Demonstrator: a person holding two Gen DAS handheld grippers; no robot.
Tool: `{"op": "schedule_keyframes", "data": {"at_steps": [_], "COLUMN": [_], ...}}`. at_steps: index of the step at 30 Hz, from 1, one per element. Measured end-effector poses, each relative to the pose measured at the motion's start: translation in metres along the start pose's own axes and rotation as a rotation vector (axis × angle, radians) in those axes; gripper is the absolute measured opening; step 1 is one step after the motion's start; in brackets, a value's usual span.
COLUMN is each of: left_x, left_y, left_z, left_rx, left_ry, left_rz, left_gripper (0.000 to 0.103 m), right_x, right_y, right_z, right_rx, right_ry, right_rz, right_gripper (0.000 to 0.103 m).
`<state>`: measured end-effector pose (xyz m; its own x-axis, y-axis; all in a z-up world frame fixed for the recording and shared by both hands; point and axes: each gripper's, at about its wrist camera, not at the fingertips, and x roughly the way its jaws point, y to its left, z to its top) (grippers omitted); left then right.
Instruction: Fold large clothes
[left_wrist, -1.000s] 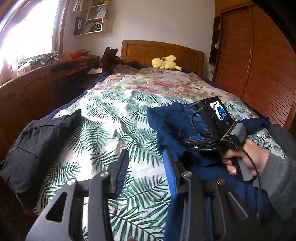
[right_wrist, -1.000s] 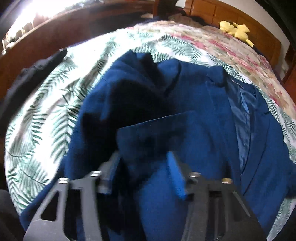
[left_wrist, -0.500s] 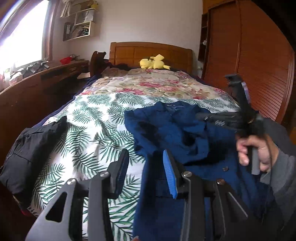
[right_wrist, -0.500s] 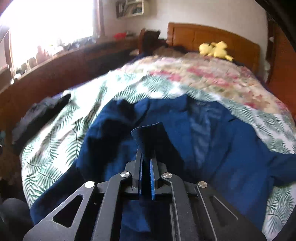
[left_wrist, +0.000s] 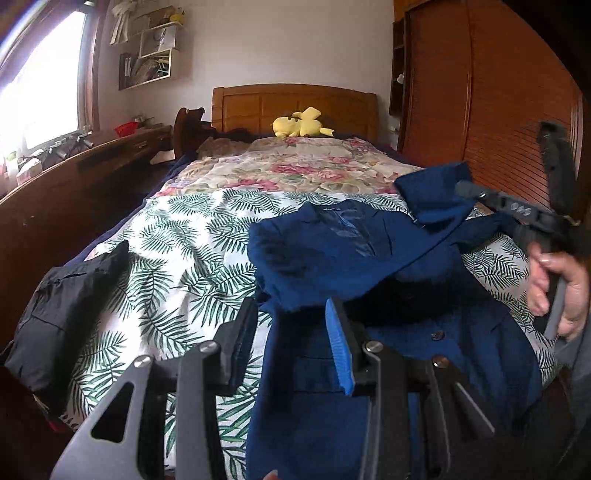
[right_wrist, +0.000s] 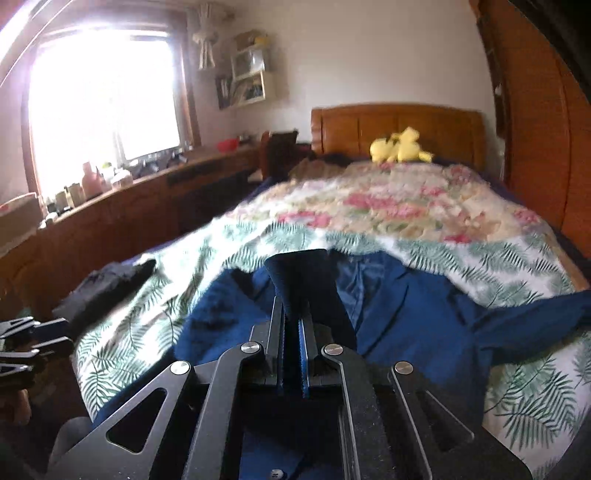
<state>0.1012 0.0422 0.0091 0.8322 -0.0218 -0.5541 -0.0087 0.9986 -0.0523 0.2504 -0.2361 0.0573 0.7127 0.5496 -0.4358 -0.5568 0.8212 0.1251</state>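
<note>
A dark blue jacket (left_wrist: 354, 251) lies spread on the leaf-print bed cover; it also shows in the right wrist view (right_wrist: 406, 310). My right gripper (right_wrist: 291, 325) is shut on a flap of the blue jacket and holds it lifted above the bed; it shows from the side in the left wrist view (left_wrist: 469, 190) with the flap hanging from it. My left gripper (left_wrist: 291, 328) is open and empty, low over the jacket's near left edge.
A folded black garment (left_wrist: 62, 310) lies at the bed's left edge. A yellow plush toy (left_wrist: 301, 125) sits by the wooden headboard. A long wooden desk (left_wrist: 74, 177) runs along the left; a wooden wardrobe (left_wrist: 480, 110) stands on the right.
My right gripper shut on the jacket flap and lifted it up and to the right. My left gripper stayed open and shifted right, over the jacket's edge.
</note>
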Motion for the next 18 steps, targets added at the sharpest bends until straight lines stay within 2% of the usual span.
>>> {"op": "schedule_keyframes", "data": {"at_steps": [4, 6, 12, 18], "left_x": [0.001, 0.002, 0.007, 0.022], "left_y": [-0.004, -0.005, -0.014, -0.022], "left_z": [-0.001, 0.000, 0.001, -0.001], "left_rx": [0.007, 0.006, 0.011, 0.030], "left_ry": [0.002, 0.000, -0.003, 0.006], "left_rz": [0.001, 0.002, -0.006, -0.033], "left_gripper": [0.036, 0.037, 0.037, 0.037], "right_x": [-0.034, -0.046, -0.070, -0.073], "right_y": [-0.009, -0.014, -0.029, -0.025], "right_z": [-0.002, -0.008, -0.046, -0.093], "right_rx": [0.030, 0.044, 0.068, 0.096], "right_ry": [-0.065, -0.067, 0.013, 0.115], "right_rz": [-0.049, -0.075, -0.084, -0.077], "right_gripper": [0.003, 0.003, 0.003, 0.003]}}
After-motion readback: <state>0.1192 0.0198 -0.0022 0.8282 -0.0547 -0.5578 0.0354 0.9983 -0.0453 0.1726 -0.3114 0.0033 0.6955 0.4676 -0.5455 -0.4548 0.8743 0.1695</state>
